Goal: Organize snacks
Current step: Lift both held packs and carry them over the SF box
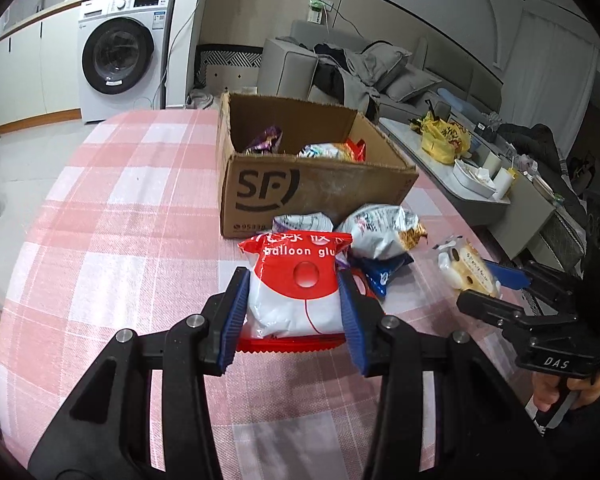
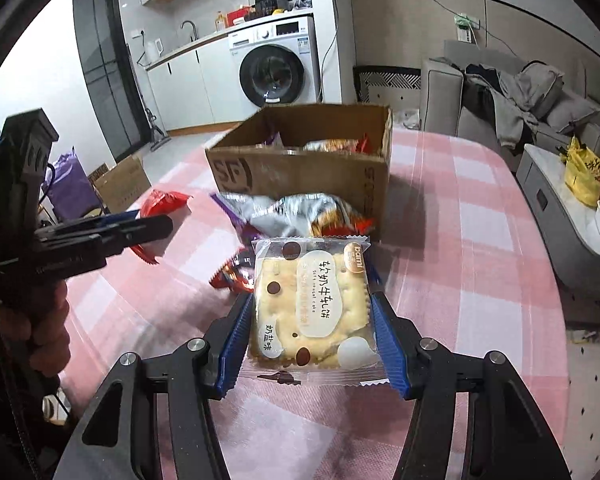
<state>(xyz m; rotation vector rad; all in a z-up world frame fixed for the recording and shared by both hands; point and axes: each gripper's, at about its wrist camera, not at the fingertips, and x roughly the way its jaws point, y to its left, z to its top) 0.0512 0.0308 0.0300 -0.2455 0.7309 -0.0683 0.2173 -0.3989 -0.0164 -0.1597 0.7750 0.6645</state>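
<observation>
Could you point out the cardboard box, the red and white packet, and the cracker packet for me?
cardboard box (image 1: 320, 196): left wrist view, on its front wall beside the printed logo.
red and white packet (image 1: 296, 292): left wrist view, on its middle between the blue pads.
cracker packet (image 2: 312, 304): right wrist view, on the middle of its wrapper.

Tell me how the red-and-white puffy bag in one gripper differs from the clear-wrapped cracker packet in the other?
The red-and-white puffy bag is opaque and bulging; the clear-wrapped cracker packet is flat, square and see-through. The bag sits in the left gripper, the packet in the right gripper. Both are clamped between blue pads, short of the cardboard box.
</observation>
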